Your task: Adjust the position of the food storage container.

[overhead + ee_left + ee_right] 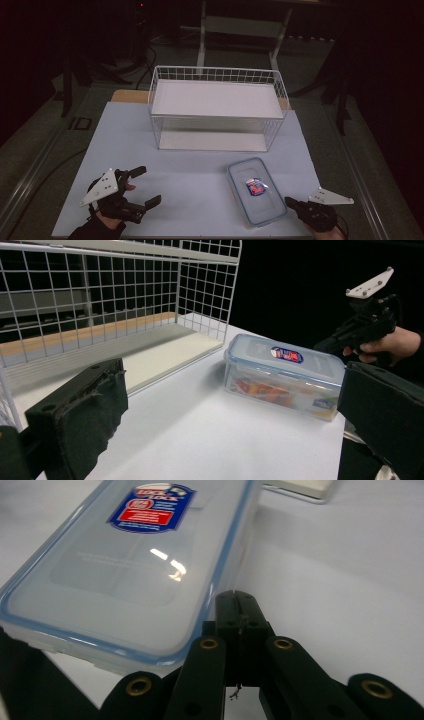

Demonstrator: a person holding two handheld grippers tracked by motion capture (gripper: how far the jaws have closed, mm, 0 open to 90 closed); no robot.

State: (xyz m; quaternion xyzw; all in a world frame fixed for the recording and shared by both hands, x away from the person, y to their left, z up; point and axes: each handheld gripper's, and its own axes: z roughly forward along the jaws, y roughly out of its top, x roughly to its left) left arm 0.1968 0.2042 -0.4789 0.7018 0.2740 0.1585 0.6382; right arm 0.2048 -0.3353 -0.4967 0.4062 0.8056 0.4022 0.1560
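Note:
A clear plastic food box (pixel 256 192) with a blue-rimmed lid and a red-and-blue label lies on the table at the front right; colourful contents show through its wall in the left gripper view (pixel 285 375). My right gripper (pixel 291 202) is shut, its tips right beside the box's near right edge, and I see nothing between the jaws (pixel 240 607). Whether the tips touch the box (pixel 130 565) I cannot tell. My left gripper (pixel 148 185) is open at the front left, well away from the box, its pads (pixel 80 412) wide apart.
A white wire basket (pixel 215 73) stands on its side at the back middle of the pale table sheet (pixel 190 170), its open face toward me and a white board inside (pixel 165 347). Dark floor, cables and a frame lie beyond the table.

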